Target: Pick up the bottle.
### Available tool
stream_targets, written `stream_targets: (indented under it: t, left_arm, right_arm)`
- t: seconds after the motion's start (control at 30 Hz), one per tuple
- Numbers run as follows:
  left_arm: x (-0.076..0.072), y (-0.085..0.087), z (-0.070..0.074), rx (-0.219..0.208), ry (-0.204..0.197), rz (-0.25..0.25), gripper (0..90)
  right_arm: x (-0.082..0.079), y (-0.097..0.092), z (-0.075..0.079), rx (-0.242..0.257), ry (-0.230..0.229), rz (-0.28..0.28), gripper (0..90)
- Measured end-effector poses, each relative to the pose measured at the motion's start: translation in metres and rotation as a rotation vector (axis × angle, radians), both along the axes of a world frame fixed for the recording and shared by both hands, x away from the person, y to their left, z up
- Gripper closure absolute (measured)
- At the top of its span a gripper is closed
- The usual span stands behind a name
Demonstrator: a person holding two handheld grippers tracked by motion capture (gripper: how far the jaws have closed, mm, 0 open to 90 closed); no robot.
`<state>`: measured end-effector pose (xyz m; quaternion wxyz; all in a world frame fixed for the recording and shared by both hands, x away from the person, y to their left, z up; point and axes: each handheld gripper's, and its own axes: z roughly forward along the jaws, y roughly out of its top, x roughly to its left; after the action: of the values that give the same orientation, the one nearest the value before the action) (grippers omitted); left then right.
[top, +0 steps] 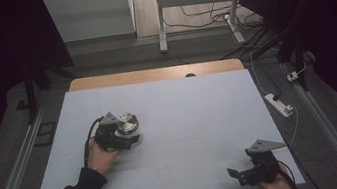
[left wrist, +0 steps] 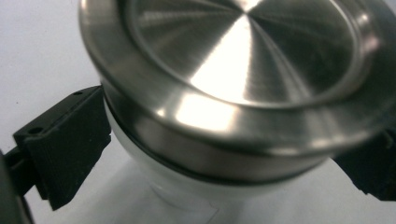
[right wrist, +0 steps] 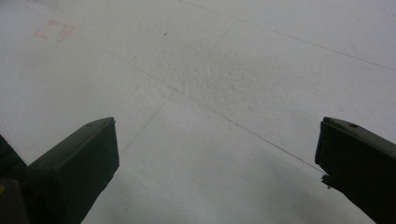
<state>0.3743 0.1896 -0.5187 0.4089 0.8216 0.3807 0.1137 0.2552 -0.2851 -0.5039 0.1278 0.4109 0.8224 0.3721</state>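
A round white container with a brushed steel lid (top: pixel 127 123) stands on the left half of the white table top (top: pixel 186 122). My left gripper (top: pixel 127 130) reaches around it from the near left, held by a hand in a dark sleeve. In the left gripper view the container (left wrist: pixel 243 70) sits between the two black jaws, which stand wide on either side of its white body; I see no pad pressing on it. My right gripper (top: pixel 240 167) rests low at the table's near right corner, open, with bare table between its jaws (right wrist: pixel 215 140).
A wooden strip (top: pixel 153 74) edges the table's far side. On the floor to the right lie a white power strip (top: pixel 279 104) and cables. A white desk frame (top: pixel 161 19) stands beyond the table. A faint red mark (right wrist: pixel 52 30) shows on the table top.
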Motion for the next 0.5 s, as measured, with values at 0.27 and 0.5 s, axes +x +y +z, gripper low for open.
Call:
stream_targets:
  t: [0.27,0.5]
  left_arm:
    - [0.0048,-0.0064,-0.0001,0.041,-0.022,-0.010,6.0]
    - [0.0029,-0.0093,0.0024,0.067,-0.035,-0.009,14.5]
  right_arm:
    - [0.0002,0.0006,-0.0003,-0.006,0.002,0.005,0.1]
    - [0.0001,0.0005,-0.0002,-0.006,0.001,0.008,1.1]
